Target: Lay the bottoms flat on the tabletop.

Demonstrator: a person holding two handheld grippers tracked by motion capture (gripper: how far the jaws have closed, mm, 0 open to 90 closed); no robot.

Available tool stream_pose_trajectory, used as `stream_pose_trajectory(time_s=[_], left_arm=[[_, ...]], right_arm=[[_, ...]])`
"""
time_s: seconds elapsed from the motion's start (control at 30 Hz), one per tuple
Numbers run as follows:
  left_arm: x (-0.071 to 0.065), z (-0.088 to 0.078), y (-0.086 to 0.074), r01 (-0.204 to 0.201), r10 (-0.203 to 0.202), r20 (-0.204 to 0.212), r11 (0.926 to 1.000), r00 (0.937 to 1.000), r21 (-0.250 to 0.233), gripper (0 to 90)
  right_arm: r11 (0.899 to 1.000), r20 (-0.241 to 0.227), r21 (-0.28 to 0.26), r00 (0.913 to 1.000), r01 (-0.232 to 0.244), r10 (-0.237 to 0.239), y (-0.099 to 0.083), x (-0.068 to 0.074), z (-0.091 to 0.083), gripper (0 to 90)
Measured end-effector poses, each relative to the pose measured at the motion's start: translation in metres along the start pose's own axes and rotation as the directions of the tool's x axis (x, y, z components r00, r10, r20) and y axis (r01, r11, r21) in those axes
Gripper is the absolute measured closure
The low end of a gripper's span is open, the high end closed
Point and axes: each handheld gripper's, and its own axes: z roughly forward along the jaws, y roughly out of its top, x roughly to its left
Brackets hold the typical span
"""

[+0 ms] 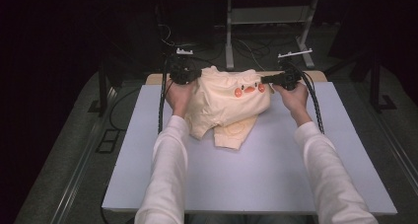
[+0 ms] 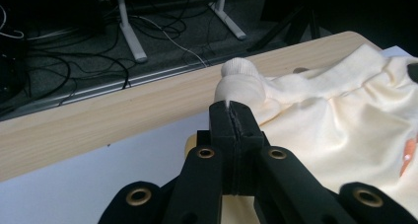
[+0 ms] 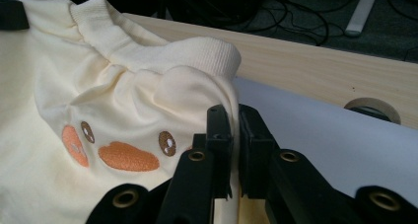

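Observation:
A cream sweatshirt (image 1: pixel 224 98) with an orange duck face (image 1: pixel 248 90) lies bunched at the far middle of the pale table, one sleeve (image 1: pixel 235 131) trailing toward me. My left gripper (image 1: pixel 183 75) is shut on the garment's left end; in the left gripper view its jaws (image 2: pixel 231 116) pinch cream fabric just below a ribbed cuff (image 2: pixel 240 71). My right gripper (image 1: pixel 282 78) is shut on the right end; in the right gripper view the jaws (image 3: pixel 234 119) clamp a fold of cloth beside the embroidered face (image 3: pixel 128 156).
The pale table top (image 1: pixel 256 174) sits over a wooden board whose edge (image 2: pixel 123 115) runs along the far side. Past it are white stand legs (image 1: pixel 229 36), cables on a dark floor, and a roll of tape (image 3: pixel 372 108) on the wood.

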Motion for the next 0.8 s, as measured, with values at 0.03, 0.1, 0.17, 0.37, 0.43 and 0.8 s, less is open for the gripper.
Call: stream_pose_trajectory(time_s=[0.03,0.1,0.17,0.37,0.43,0.8], left_arm=[[-0.001,0.002,-0.002,-0.003,0.003,0.004,1.0,1.0,0.007,87.7],[-0.001,0.005,-0.007,0.007,-0.006,0.008,0.9999,0.9999,-0.014,77.6],[-0.001,0.005,-0.013,0.04,-0.039,0.024,0.998,0.999,-0.049,68.3],[-0.002,0.001,-0.024,0.041,-0.039,0.023,0.9937,0.999,-0.104,39.9],[0.0,-0.001,-0.026,0.058,-0.052,0.047,0.9918,0.9975,-0.114,33.3],[-0.002,-0.015,-0.04,0.008,0.001,0.109,0.9968,0.9941,-0.08,0.0]], right_arm=[[1.0,0.003,0.005,1.0,-0.004,0.004,-0.001,-0.001,0.002,79.1],[1.0,0.023,0.0,0.9995,-0.023,0.023,-0.004,-0.002,0.005,63.0],[0.999,0.014,0.005,0.9992,-0.038,0.038,-0.008,-0.005,0.007,54.8],[1.0,0.039,0.01,0.9991,-0.013,0.013,-0.025,-0.011,0.009,36.6],[1.0,0.032,0.0,0.9993,-0.017,0.017,-0.031,-0.013,0.008,30.3],[1.0,-0.028,-0.016,0.9996,0.0,-0.001,-0.049,-0.002,-0.002,0.0]])
